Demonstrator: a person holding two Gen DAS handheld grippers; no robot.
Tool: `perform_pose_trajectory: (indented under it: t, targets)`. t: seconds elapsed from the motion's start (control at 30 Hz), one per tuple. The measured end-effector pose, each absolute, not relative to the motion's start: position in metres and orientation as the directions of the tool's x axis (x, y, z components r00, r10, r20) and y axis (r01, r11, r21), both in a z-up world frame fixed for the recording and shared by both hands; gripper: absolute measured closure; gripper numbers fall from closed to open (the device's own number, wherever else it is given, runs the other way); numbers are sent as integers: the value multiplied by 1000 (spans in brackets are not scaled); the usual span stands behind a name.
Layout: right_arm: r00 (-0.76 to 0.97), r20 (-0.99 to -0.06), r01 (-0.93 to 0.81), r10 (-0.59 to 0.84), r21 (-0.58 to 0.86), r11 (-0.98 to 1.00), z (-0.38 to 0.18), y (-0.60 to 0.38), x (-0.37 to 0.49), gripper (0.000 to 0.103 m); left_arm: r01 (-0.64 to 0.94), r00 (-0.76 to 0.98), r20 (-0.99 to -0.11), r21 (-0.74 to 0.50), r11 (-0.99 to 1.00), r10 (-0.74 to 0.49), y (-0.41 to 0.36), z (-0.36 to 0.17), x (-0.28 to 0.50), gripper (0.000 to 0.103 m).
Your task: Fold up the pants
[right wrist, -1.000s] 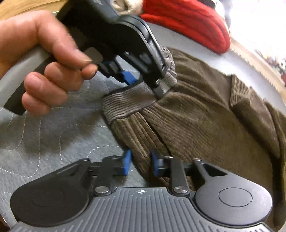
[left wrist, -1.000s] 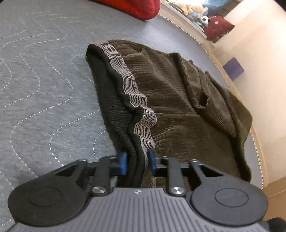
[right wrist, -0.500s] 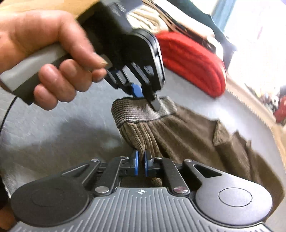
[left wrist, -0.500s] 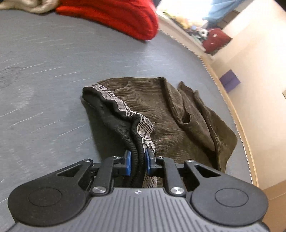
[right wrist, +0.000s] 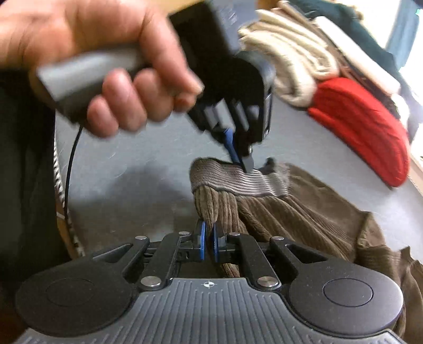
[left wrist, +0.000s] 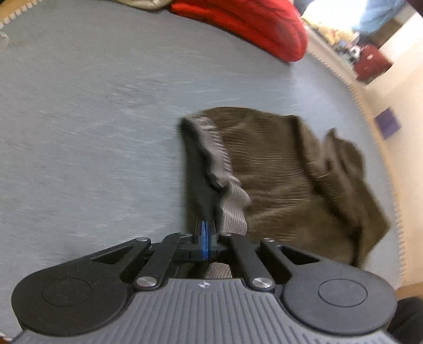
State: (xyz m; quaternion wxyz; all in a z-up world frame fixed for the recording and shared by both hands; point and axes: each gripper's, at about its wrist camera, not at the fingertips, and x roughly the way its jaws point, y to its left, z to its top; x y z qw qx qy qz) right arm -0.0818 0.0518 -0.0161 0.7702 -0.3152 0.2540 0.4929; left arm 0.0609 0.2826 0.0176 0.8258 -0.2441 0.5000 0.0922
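Both tongs, left (left wrist: 205, 239) & right (right wrist: 208, 244), now clamped on pants (left wrist: 285, 180); waistband lifted higher.

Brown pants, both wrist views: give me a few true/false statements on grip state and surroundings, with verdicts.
1. The left gripper is shut on the waistband of the brown pants. True.
2. The right gripper is open and clear of the fabric. False: its blue pads pinch a corduroy fold just below the waistband.
3. A folded red garment lies on the grey quilted surface beyond the pants. True.
4. The pants lie flat and smooth. False: the waist end is lifted and the rest is bunched.
5. A bare hand holds the left gripper. True.
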Motion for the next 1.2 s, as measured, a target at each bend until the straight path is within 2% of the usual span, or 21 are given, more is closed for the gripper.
perform_pose_trajectory:
  t: [0.1, 0.17, 0.3, 0.37, 0.4, 0.43, 0.5, 0.57, 0.7, 0.83, 0.87, 0.97, 1.2]
  targets:
    - [268, -724, -960, 636, -141, 243, -22, 57, -87, 103, -414, 454, -884, -324, 851, -116, 291, 13, 60, 102]
    - [296, -716, -955, 633, -210, 209, -20, 57, -99, 103, -411, 462, -877, -341, 845, -130, 290, 10, 60, 100]
    - [338, -707, -939, 621, -207, 276, 3, 43, -63, 101, -416, 462, -878, -338, 844, -124, 280, 9, 70, 90]
    - [396, -691, -914, 604, -232, 333, 18, 22, -38, 98, -405, 481, -867, -349, 845, -128, 275, 7, 73, 79]
    - [424, -685, -900, 593, -241, 364, 27, 9, -23, 94, -400, 485, -865, -349, 847, -128, 271, 8, 77, 71]
    - [453, -677, -883, 580, -249, 398, 35, -7, -7, 91, -394, 485, -865, -345, 852, -126, 265, 9, 81, 68]
    - [524, -658, -833, 541, -262, 487, 49, -41, 39, 73, -376, 483, -867, -329, 866, -120, 254, 10, 85, 67]
    - [594, -639, -766, 488, -263, 586, 63, -78, 83, 65, -362, 476, -872, -315, 877, -116, 245, 10, 93, 64]
    - [676, -643, -621, 359, -235, 748, 57, -149, 154, 63, -351, 445, -891, -268, 897, -92, 228, 7, 110, 61]
    - [646, -712, -503, 275, -126, 855, 15, -192, 198, 63, -339, 429, -900, -236, 911, -74, 217, 4, 121, 59]
    - [601, -759, -508, 251, -120, 853, 4, -192, 209, 63, -337, 422, -904, -224, 915, -66, 214, 3, 125, 59]
    - [647, -720, -497, 250, -151, 854, 0, -188, 219, 63, -319, 423, -905, -193, 928, -43, 209, 5, 131, 56]
    - [550, -808, -546, 212, -156, 823, -34, -161, 253, 62, -319, 414, -910, -172, 932, -26, 207, 6, 135, 51]
